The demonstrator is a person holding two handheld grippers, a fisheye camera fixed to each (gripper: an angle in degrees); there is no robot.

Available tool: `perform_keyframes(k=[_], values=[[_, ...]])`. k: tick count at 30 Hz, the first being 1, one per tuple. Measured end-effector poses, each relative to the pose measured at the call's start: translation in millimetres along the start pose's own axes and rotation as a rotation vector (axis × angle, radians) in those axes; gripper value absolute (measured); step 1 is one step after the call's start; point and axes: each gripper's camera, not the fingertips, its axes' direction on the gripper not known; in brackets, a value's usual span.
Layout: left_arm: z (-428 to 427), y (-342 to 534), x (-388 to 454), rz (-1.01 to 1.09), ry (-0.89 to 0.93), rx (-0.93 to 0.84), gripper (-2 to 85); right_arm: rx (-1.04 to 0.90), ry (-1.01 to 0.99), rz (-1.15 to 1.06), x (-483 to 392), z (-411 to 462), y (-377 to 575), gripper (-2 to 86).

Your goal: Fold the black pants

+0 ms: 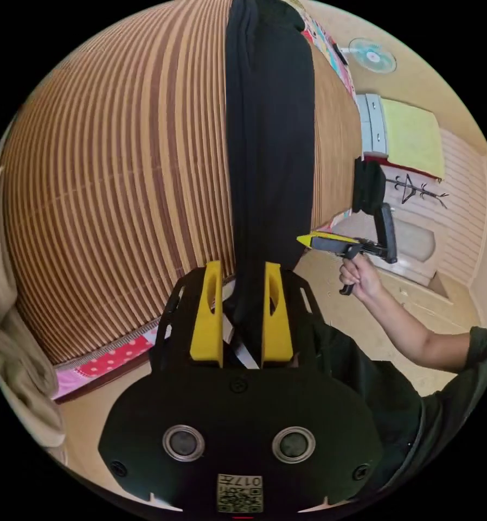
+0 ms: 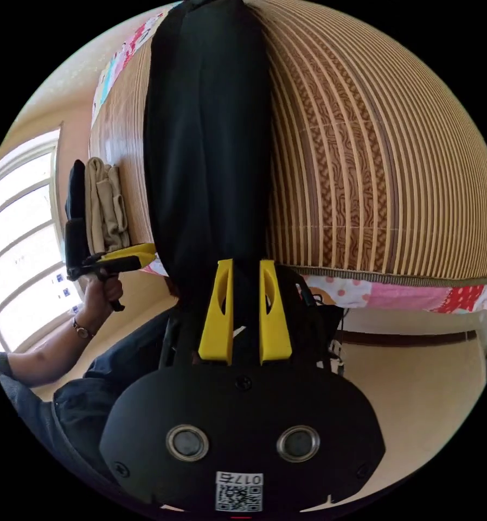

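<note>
Two hand-held grippers [image 1: 243, 268] [image 2: 245, 266] pinch one pair of black pants [image 1: 269, 135].

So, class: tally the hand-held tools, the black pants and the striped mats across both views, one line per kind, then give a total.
Tools: 2, the left tool and the right tool
Black pants: 1
Striped mat: 1
Total: 4

Striped bamboo mat [image 1: 119, 179] on bed, patchwork sheet [image 2: 395, 296] under, wall fan [image 1: 372, 56], beige clothes [image 2: 107, 206]
</note>
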Motion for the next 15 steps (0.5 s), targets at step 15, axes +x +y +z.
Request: perform_keyframes(k=[15], values=[[-64.4,2.4,-44.5,-0.070,0.231,0.399,12.9,0.272,-0.369,0.135,146.1,-67.5,2.3,10.9]])
